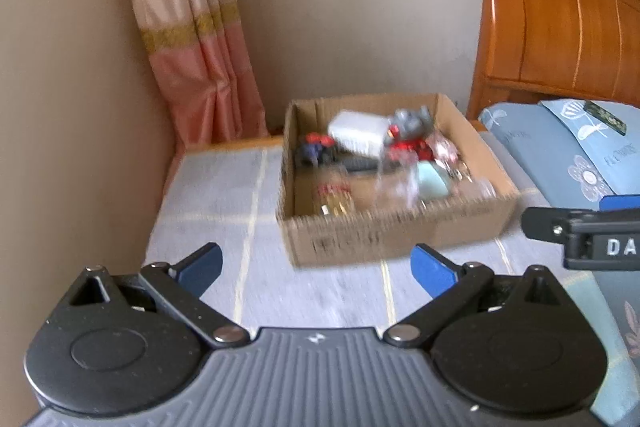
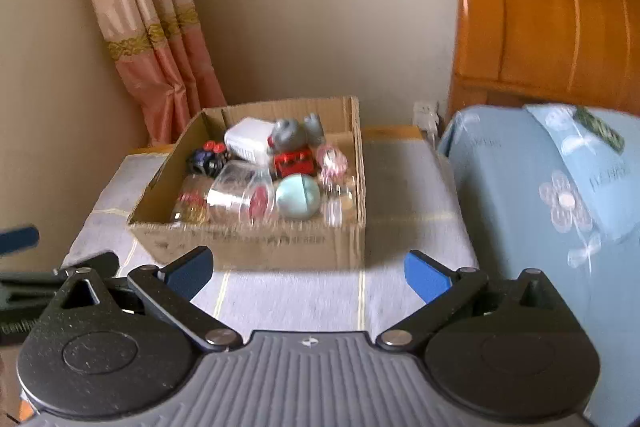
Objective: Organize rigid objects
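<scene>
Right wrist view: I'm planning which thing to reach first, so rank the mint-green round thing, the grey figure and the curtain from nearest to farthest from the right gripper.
From the right gripper, open and empty:
1. The mint-green round thing, at the cardboard box's near side.
2. The grey figure, toward the box's far side.
3. The curtain, at the wall behind the box, upper left.

Left gripper at bottom of its frame, jaws spread wide, nothing between them. Right gripper same: wide apart, empty, low centre of its frame.
</scene>
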A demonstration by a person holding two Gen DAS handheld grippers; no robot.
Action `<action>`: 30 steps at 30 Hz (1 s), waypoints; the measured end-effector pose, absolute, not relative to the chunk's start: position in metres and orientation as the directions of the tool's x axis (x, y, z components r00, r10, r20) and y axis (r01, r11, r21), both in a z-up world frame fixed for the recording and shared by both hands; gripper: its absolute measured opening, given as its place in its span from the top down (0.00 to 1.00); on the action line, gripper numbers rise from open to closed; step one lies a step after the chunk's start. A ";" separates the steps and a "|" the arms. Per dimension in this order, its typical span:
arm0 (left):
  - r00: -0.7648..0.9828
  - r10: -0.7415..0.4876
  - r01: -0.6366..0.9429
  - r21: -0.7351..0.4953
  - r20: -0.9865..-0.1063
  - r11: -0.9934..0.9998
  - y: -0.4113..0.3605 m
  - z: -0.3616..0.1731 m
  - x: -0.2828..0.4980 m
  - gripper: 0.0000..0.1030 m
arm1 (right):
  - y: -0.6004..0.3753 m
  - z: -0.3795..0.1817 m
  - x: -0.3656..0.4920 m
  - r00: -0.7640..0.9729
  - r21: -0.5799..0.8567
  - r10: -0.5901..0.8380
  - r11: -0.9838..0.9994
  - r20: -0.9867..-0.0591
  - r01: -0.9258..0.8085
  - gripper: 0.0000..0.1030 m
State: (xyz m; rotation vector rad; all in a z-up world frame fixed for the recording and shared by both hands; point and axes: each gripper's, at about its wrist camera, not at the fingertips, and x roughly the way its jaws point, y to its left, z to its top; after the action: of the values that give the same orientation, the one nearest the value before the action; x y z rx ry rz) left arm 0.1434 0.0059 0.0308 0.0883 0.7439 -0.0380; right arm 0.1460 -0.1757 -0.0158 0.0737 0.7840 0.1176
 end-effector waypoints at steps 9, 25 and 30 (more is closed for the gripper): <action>0.755 0.035 0.040 0.099 -0.654 0.994 0.000 0.041 0.108 0.03 | -0.172 -0.012 0.116 0.703 0.032 0.066 0.998 -0.708 -0.062 0.00; 0.770 0.058 0.009 0.103 -0.635 0.995 0.001 0.052 0.094 0.03 | -0.163 -0.001 0.102 0.728 0.015 0.070 0.997 -0.683 -0.082 0.00; 0.771 0.056 0.013 0.103 -0.634 0.995 0.001 0.051 0.094 0.03 | -0.164 -0.001 0.101 0.729 0.013 0.069 0.997 -0.681 -0.082 0.00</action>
State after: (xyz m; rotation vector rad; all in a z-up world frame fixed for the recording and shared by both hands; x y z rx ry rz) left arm 0.0939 0.0010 0.0515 0.1032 0.6901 0.0234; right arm 0.1010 -0.1644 -0.0008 -0.0187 0.7496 0.0829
